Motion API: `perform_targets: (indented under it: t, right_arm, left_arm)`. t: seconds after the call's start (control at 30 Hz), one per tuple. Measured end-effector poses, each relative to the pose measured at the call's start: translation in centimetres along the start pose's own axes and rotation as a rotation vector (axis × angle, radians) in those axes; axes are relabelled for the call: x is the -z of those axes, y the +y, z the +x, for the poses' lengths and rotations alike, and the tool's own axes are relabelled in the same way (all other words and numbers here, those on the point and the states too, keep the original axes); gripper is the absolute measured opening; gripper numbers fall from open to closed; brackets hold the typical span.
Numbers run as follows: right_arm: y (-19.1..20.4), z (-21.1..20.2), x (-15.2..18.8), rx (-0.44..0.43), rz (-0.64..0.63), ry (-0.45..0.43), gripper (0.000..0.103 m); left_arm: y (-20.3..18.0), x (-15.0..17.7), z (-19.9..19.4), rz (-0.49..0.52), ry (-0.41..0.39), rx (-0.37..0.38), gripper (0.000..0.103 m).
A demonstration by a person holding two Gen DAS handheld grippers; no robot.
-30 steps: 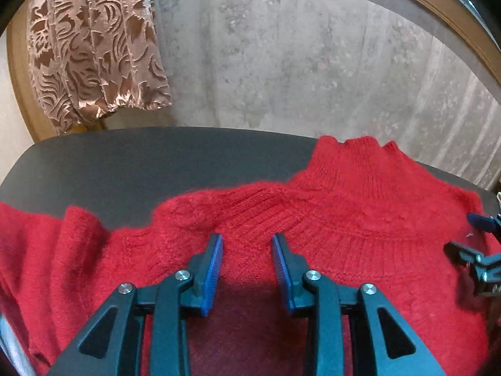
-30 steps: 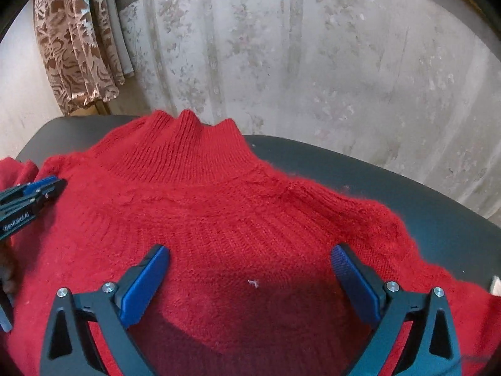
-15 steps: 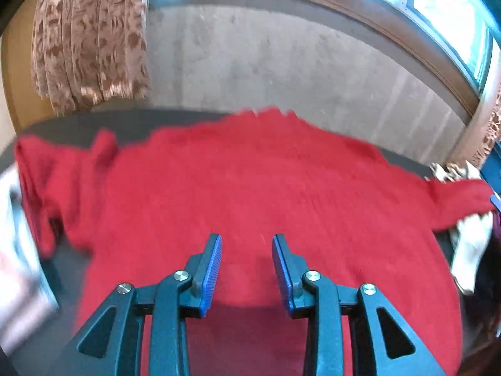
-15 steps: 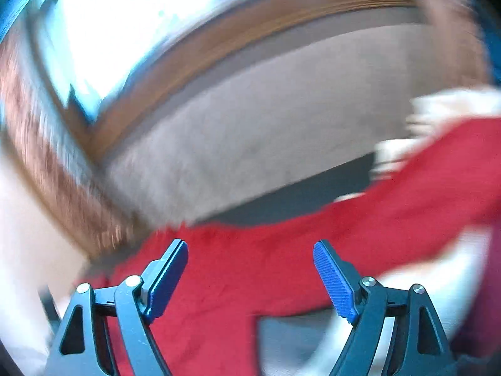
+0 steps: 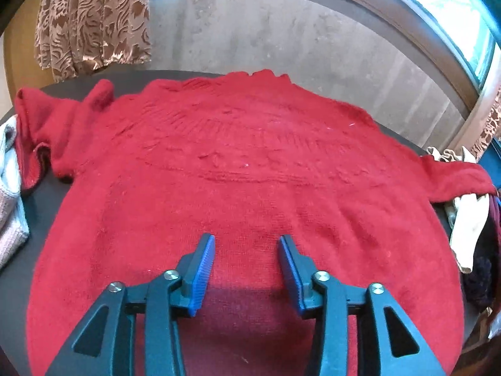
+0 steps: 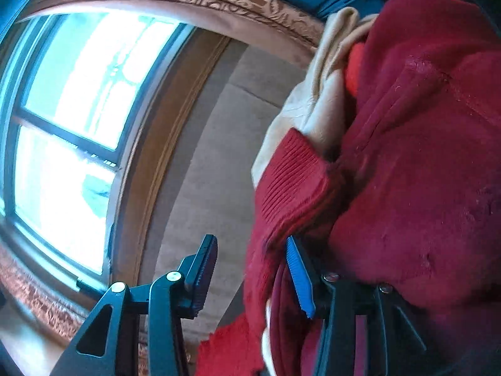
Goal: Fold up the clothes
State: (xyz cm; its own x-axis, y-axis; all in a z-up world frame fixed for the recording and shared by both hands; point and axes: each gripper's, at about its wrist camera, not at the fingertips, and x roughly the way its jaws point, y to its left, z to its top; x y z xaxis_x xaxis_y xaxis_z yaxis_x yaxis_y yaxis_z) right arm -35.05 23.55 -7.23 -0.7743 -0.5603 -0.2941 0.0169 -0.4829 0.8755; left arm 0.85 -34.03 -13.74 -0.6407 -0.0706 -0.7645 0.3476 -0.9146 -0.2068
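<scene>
Worktop (image 5: 40, 194): dark, carries a red sweater (image 5: 244, 163) spread flat, collar at the far edge. Left sleeve (image 5: 47, 125) bunched at the worktop's left edge; right sleeve (image 5: 454, 178) stretched out to the right, its cuff (image 6: 291, 172) lying on a pile (image 5: 469, 228) of other clothes. More pale knitwear (image 5: 9, 203) at far left.

Change: a second ago both grippers sat low over the sweater near the collar. Left gripper (image 5: 245, 269) has since pulled back and up over the hem end, so the whole sweater shows; its fingers are parted with nothing between them. Right gripper (image 6: 250, 275) has swung off to the right side and now sits at the cuff beside the pile, window behind. Its fingers are apart, red knit against the right one, nothing pinched.

Likely meaning: sweater is laid out and unfolded, and the right gripper looks set to take the right sleeve for folding inward.
</scene>
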Motion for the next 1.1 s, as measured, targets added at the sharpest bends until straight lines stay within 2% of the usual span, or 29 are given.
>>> perform_targets:
  t: [0.1, 0.17, 0.23, 0.33, 0.4, 0.5, 0.6, 0.7, 0.8, 0.87, 0.97, 1.03, 1.1]
  right_arm:
    - [0.0, 0.4, -0.4, 0.05, 0.006, -0.011, 0.043]
    - [-0.2, 0.5, -0.8, 0.082, 0.014, -0.017, 0.037]
    - [0.1, 1.1, -0.7, 0.117, 0.01, -0.001, 0.021]
    - [0.6, 2.1, -0.5, 0.17, 0.004, 0.026, 0.012]
    - [1.3, 2.7, -0.4, 0.22, -0.04, 0.035, 0.009]
    - [4.0, 2.8, -0.8, 0.17, -0.103, 0.032, 0.009]
    - [9.9, 4.1, 1.0, 0.045, -0.251, 0.096, 0.009]
    - [15.8, 6.7, 5.9, -0.058, -0.418, 0.226, 0.009]
    - [19.4, 9.9, 12.6, -0.134, -0.511, 0.37, 0.009]
    - [20.5, 12.0, 18.0, -0.151, -0.565, 0.464, 0.009]
    - [20.6, 14.2, 25.6, -0.131, -0.628, 0.605, 0.009]
    - [20.2, 14.8, 30.3, -0.116, -0.694, 0.702, 0.013]
    - [19.0, 14.8, 33.0, -0.102, -0.722, 0.749, 0.013]
  left_arm:
    - [0.0, 0.1, 0.2, 0.006, -0.01, 0.009, 0.049]
    - [0.2, 0.2, 0.1, -0.003, -0.016, 0.029, 0.052]
    - [0.6, 0.2, 0.1, -0.018, -0.022, 0.056, 0.053]
    - [1.2, 0.2, 0.0, -0.049, -0.032, 0.097, 0.054]
    - [1.7, 0.3, 0.0, -0.072, -0.038, 0.125, 0.054]
    - [2.3, 0.4, -0.1, -0.1, -0.047, 0.161, 0.054]
    - [2.6, 0.5, -0.1, -0.117, -0.054, 0.179, 0.054]
    - [2.7, 0.5, -0.1, -0.123, -0.057, 0.187, 0.054]
    - [2.8, 0.5, -0.1, -0.131, -0.058, 0.198, 0.054]
    - [2.9, 0.5, -0.1, -0.14, -0.059, 0.208, 0.054]
    - [3.1, 0.5, -0.1, -0.152, -0.06, 0.223, 0.054]
    - [3.3, 0.4, -0.1, -0.162, -0.054, 0.235, 0.054]
    - [3.2, 0.0, -0.1, -0.155, -0.026, 0.234, 0.054]
